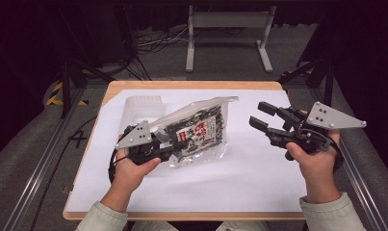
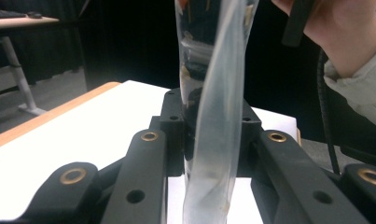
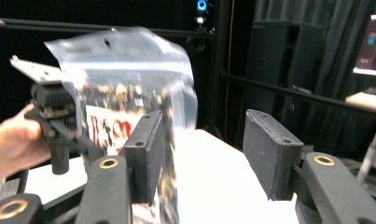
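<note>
A clear plastic bag [image 1: 199, 130] of dark snacks with a red and white label is held tilted above the table's middle. My left gripper [image 1: 174, 140] is shut on the bag's lower left edge. In the left gripper view the bag's clear film [image 2: 213, 116] runs upright between the jaws of the left gripper [image 2: 211, 122]. My right gripper [image 1: 259, 113] hovers open just right of the bag and holds nothing. In the right gripper view the right gripper [image 3: 209, 149] has wide-apart jaws, the bag [image 3: 125, 93] stands by its left jaw, and the left gripper [image 3: 55, 116] is behind.
A white sheet [image 1: 239, 183] covers the wooden table [image 1: 191, 85]. A translucent white container [image 1: 141, 108] lies at the back left, behind the bag. A metal stand [image 1: 227, 21] and cables sit on the floor beyond the table.
</note>
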`<act>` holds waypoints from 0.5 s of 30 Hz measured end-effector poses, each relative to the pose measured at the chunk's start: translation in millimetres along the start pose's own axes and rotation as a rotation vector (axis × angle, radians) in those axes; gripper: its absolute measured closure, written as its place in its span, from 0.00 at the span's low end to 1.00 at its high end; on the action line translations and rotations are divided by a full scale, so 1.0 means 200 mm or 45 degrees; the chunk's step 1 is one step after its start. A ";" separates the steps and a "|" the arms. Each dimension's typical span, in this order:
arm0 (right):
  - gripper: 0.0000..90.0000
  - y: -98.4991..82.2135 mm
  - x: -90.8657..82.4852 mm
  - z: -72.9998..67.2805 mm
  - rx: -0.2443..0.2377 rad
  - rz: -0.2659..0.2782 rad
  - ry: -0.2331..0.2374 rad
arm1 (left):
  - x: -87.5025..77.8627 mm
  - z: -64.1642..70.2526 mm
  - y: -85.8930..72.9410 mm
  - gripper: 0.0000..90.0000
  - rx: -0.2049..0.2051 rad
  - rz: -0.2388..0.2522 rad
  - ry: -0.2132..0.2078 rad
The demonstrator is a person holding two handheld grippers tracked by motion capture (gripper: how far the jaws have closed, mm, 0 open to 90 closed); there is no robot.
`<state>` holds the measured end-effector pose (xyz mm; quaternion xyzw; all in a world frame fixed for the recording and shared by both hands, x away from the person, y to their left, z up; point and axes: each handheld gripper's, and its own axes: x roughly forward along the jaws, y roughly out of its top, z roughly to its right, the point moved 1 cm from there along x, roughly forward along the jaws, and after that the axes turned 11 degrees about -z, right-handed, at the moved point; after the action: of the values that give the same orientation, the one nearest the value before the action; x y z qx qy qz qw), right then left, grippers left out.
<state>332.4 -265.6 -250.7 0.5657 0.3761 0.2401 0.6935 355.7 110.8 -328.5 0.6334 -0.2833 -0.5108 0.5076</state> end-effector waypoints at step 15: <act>0.46 -0.27 -0.02 0.09 0.092 -0.160 -0.123 | -0.09 -0.09 0.11 0.81 0.023 -0.020 0.106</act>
<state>339.7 -292.2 -299.7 0.5764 0.3856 0.1548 0.7037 370.4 124.8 -301.9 0.6608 -0.2616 -0.4854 0.5092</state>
